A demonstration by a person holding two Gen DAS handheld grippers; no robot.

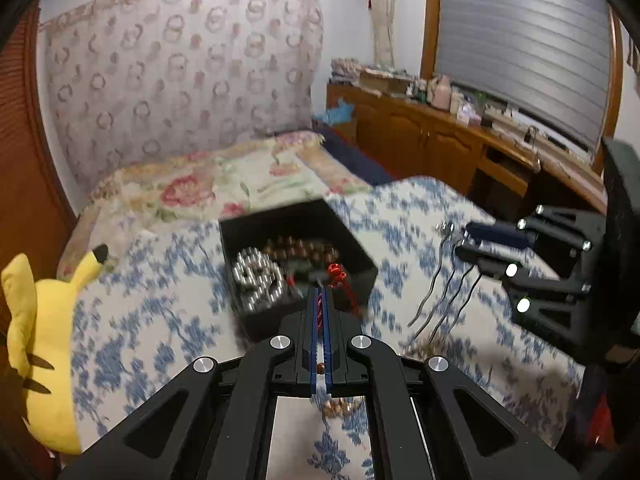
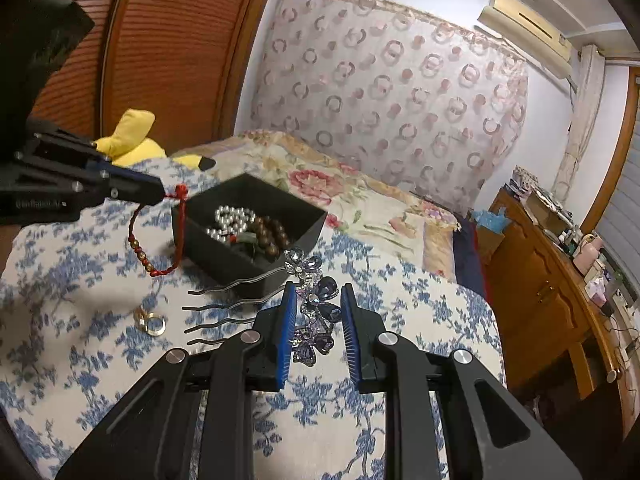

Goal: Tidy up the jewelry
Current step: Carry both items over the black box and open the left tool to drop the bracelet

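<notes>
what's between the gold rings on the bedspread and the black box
The red cord bracelet, hanging from the left tongs, dangles over that stretch; below it the bedspread between the gold rings and black box is bare, in the right wrist view.

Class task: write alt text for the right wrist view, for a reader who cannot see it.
The right gripper holds a jewelled hair comb above a blue-flowered bedspread. To its left, the left gripper holds up a red bracelet beside a black box of beads; gold rings lie below.
</notes>
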